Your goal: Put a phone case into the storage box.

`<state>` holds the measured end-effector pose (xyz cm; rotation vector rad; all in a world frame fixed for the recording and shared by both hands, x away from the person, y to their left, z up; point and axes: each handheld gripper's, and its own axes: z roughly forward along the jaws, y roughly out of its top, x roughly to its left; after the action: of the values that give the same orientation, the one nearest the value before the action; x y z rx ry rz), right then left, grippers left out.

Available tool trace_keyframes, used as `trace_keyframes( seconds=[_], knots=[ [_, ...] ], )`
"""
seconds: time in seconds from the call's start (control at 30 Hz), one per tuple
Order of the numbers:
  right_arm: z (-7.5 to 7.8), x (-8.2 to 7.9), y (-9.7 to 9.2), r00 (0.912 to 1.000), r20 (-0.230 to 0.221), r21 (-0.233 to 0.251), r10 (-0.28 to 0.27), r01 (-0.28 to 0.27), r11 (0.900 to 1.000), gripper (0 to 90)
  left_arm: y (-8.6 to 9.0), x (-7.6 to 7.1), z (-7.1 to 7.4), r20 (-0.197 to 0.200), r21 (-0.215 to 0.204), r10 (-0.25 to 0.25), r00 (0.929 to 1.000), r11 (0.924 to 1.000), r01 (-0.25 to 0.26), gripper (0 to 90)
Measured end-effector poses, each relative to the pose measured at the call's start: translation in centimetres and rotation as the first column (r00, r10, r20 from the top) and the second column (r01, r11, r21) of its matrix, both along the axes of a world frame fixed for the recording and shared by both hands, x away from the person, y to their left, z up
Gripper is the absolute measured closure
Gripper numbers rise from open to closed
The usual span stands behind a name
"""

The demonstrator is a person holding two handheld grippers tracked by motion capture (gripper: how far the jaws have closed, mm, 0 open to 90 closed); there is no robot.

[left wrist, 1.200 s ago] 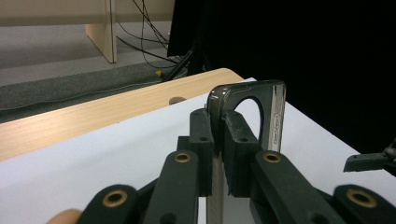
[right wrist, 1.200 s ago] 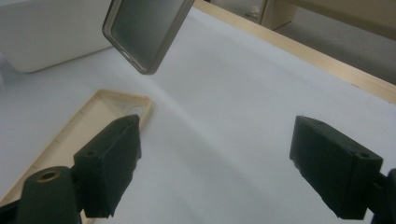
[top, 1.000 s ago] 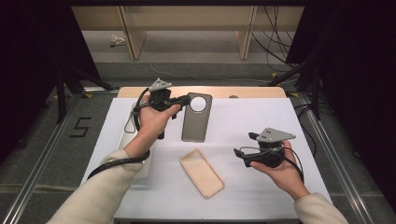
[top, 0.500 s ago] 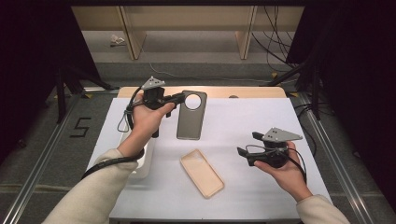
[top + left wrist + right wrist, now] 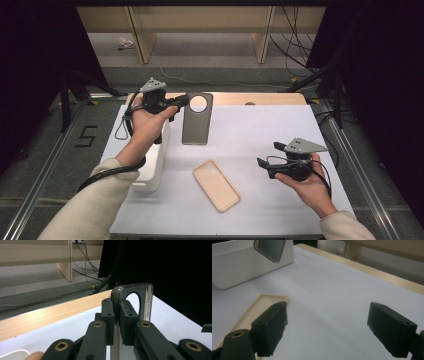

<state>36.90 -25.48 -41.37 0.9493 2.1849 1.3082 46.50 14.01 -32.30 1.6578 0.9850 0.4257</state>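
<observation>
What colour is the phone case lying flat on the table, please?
Beige phone case, clearest in the high view.

Left gripper (image 5: 181,101), arm stretched forward, has its jaws clamped on a phone (image 5: 196,120); right gripper (image 5: 263,164) hangs low, jaws spread.

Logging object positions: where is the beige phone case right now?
High view: the beige phone case lies flat at the table's centre-front, between the white box and right gripper.

One mark can be read: a dark numeral "5" (image 5: 86,136) on the grey floor, just left of the counter (image 5: 280,130) (it sits beside the metal rail there). The things on the counter carry no writing I can make out.
</observation>
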Motion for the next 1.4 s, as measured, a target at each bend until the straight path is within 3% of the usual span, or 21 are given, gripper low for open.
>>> trace_keyframes(
  seconds=[1.4],
  knots=[
    [-0.1,0.0,-0.3,1.0,-0.006,0.001,-0.008,0.008,1.0,16.9,5.4,0.2,1.3,0.032,-0.018,0.067,0.9973,0.9976,-0.066,82.8]
  ],
)
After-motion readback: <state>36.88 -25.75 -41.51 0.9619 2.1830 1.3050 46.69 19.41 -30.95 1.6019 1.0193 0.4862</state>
